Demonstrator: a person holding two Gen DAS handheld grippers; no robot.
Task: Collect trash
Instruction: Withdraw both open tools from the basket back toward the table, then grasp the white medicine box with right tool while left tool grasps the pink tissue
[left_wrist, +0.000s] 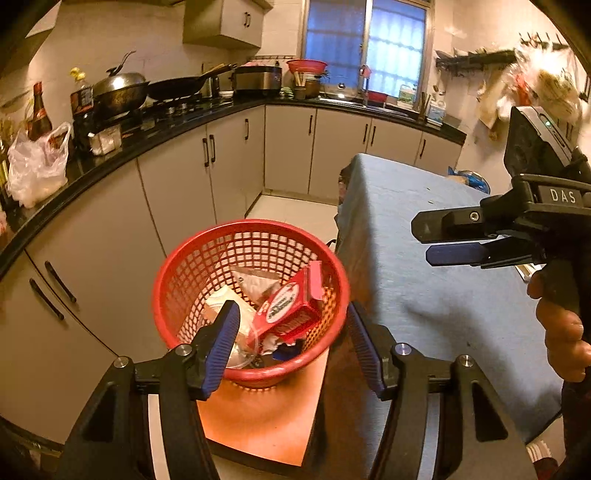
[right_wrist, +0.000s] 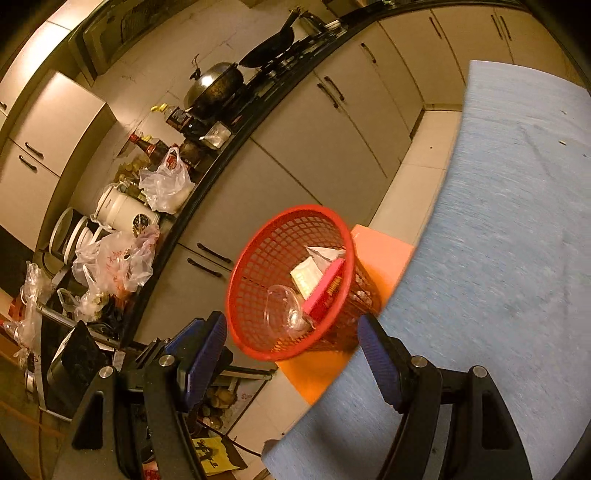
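A red mesh basket (left_wrist: 184, 280) stands on an orange stool (left_wrist: 258, 417) beside the table. It holds a red carton (left_wrist: 291, 310), white paper wrappers (left_wrist: 255, 284) and a clear plastic cup (left_wrist: 243, 350). My left gripper (left_wrist: 293, 347) is open and empty just above the basket's near rim. My right gripper (left_wrist: 424, 240) shows at the right over the table, open and empty. In the right wrist view the basket (right_wrist: 255, 273) lies ahead of my open right gripper (right_wrist: 291, 362), with the cup (right_wrist: 284, 310) and carton (right_wrist: 325, 288) inside.
A table with a blue cloth (left_wrist: 424, 280) stands right of the basket. A dark counter (left_wrist: 110, 155) with woks, bottles and plastic bags (left_wrist: 37, 166) runs along the left over beige cabinets. The floor (left_wrist: 295, 214) is pale tile.
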